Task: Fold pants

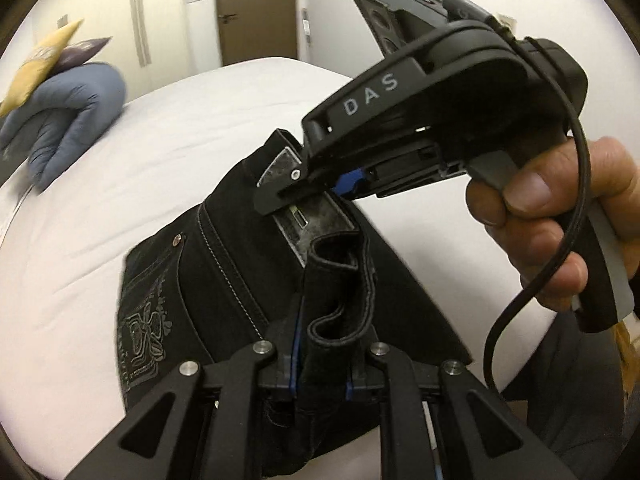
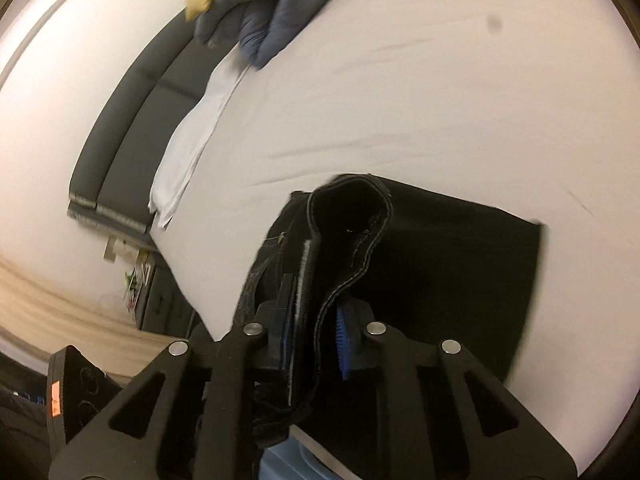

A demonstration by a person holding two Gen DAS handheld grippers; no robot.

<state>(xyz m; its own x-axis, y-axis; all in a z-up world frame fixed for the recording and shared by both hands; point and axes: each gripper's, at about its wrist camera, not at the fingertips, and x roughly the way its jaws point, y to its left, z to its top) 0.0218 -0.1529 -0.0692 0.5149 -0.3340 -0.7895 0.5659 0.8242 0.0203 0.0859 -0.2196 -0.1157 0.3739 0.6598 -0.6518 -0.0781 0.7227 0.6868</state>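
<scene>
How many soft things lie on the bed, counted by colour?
Black: 1, the pants, held by left gripper and right gripper
Blue: 1, the blanket
Yellow: 1, the cushion
Purple: 1, the dark cushion
Total: 4

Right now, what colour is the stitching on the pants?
Pale grey-white on the black pants, clearest in the left wrist view.

Black pants with pale floral embroidery, white sheet, blue-grey duvet, yellow cushion.
</scene>
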